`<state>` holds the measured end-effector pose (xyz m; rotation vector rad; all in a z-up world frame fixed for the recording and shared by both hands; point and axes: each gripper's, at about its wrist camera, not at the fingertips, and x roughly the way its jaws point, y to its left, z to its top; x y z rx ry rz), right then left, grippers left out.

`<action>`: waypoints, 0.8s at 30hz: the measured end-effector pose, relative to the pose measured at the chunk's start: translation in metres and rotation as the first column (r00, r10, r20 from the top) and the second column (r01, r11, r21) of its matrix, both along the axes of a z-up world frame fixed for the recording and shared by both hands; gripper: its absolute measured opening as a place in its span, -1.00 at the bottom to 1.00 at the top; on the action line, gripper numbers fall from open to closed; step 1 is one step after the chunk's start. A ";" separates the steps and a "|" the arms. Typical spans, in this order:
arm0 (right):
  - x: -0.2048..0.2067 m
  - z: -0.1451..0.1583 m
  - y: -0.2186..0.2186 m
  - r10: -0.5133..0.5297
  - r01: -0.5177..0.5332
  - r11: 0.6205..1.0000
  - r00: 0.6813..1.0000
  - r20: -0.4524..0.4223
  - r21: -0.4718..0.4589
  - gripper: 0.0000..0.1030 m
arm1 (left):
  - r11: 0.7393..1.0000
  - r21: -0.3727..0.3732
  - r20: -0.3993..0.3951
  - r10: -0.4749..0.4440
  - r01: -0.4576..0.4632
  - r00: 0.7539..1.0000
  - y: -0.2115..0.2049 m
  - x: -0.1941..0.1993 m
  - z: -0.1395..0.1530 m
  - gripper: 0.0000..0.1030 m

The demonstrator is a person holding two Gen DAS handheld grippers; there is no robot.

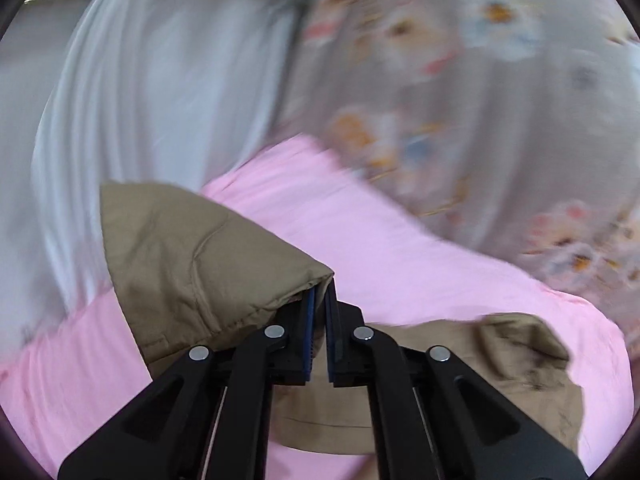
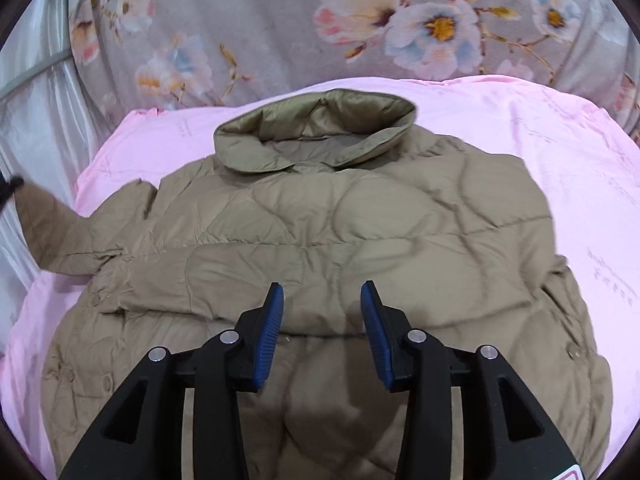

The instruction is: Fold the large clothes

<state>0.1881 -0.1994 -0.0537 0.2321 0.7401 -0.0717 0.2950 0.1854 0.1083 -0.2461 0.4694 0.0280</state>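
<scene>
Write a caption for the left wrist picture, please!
Left gripper pinching the tan jacket's sleeve over the pink sheet.

One khaki quilted jacket [image 2: 340,232], one pink sheet [image 2: 580,168], one grey flowered cover [image 2: 260,24], one pale curtain [image 2: 36,128] and two tools, left [image 1: 320,292] and right [image 2: 322,292].

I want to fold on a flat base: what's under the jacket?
The jacket lies on a pink sheet, which shows all around it. Beyond that is a flowered cover. What lies directly beneath the jacket's middle is covered.
</scene>
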 end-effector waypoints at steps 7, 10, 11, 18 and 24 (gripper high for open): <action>-0.055 0.010 -0.045 -0.098 0.096 0.994 0.994 0.038 0.055 -0.04 | 0.921 0.102 0.100 -0.387 0.377 0.917 -0.180 -0.073 0.067 -0.87; -0.076 0.008 -0.065 -0.140 0.137 0.988 0.989 0.041 0.071 0.07 | 0.855 0.093 0.026 -0.514 0.510 0.858 -0.247 -0.086 0.039 -0.01; -0.083 0.007 -0.073 -0.156 0.152 0.985 0.987 0.040 0.077 0.09 | 0.838 0.080 -0.011 -0.540 0.539 0.841 -0.266 -0.089 0.021 0.66; -0.112 0.003 -0.113 -0.222 0.217 0.970 0.974 0.034 0.109 0.23 | 0.856 -0.003 -0.126 -0.513 0.517 0.849 -0.261 -0.078 -0.048 0.79; -0.090 0.010 -0.121 -0.187 0.178 0.969 0.981 0.041 0.174 0.26 | 0.931 -0.108 -0.225 -0.365 0.349 0.903 -0.178 -0.032 -0.074 0.78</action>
